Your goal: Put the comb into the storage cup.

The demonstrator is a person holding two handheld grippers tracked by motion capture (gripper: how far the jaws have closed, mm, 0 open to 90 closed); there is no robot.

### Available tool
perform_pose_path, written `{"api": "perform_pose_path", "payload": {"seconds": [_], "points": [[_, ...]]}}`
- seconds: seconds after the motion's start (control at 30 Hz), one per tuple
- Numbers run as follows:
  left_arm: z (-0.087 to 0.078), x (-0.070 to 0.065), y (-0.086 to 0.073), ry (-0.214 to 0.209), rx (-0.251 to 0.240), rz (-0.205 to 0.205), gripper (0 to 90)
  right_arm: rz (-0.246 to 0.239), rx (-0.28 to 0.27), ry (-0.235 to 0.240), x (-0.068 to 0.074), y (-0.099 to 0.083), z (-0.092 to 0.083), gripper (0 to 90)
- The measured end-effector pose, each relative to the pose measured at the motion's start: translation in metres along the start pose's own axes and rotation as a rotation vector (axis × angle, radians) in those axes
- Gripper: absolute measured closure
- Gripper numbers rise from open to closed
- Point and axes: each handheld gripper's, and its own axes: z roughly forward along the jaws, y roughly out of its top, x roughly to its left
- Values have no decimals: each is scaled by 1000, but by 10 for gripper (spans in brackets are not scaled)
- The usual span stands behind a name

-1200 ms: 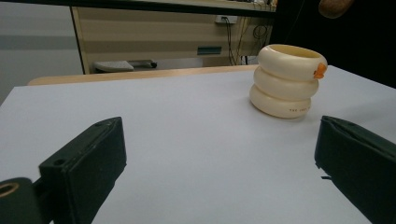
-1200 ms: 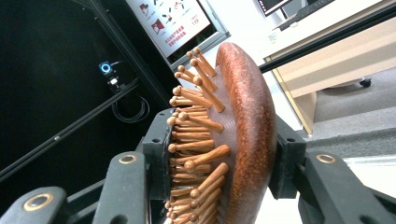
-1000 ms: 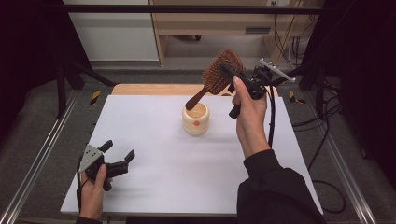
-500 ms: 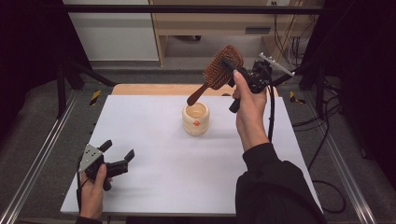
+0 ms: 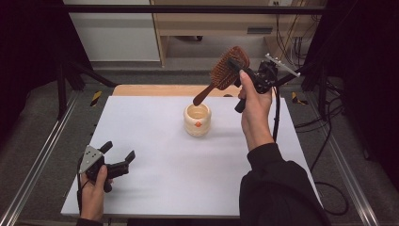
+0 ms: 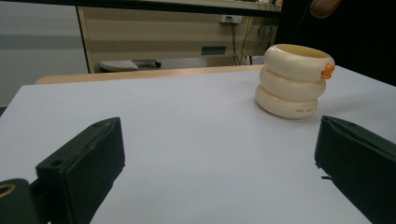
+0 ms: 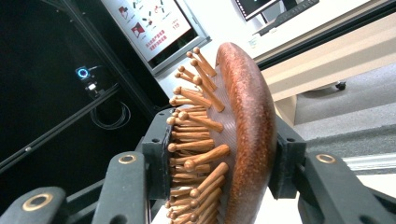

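Right tongs [image 5: 236, 66] clamped on the head of the wooden hairbrush [image 5: 225, 73], held in the air with its handle angled down over the cream cup [image 5: 197, 119] at table [image 5: 155, 141] centre; left tongs [image 5: 117, 155] apart, empty, near-left on table.

This looks like a lab set up for recording. A white table [image 5: 155, 188] stands inside a frame of metal rails [image 5: 37, 155], black curtains [image 5: 28, 56] hang at both sides, loose cables [image 5: 287, 28] trail beyond its far right corner, and a poster [image 7: 152, 23] hangs on the wall.
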Motion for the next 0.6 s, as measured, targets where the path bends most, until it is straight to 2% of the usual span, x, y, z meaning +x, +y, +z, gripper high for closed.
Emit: {"api": "perform_pose_path", "payload": {"seconds": [0.6], "points": [[-1,1,0,-2,-4,-2,17,-1,-6,-20,-8,4,-1,523]]}}
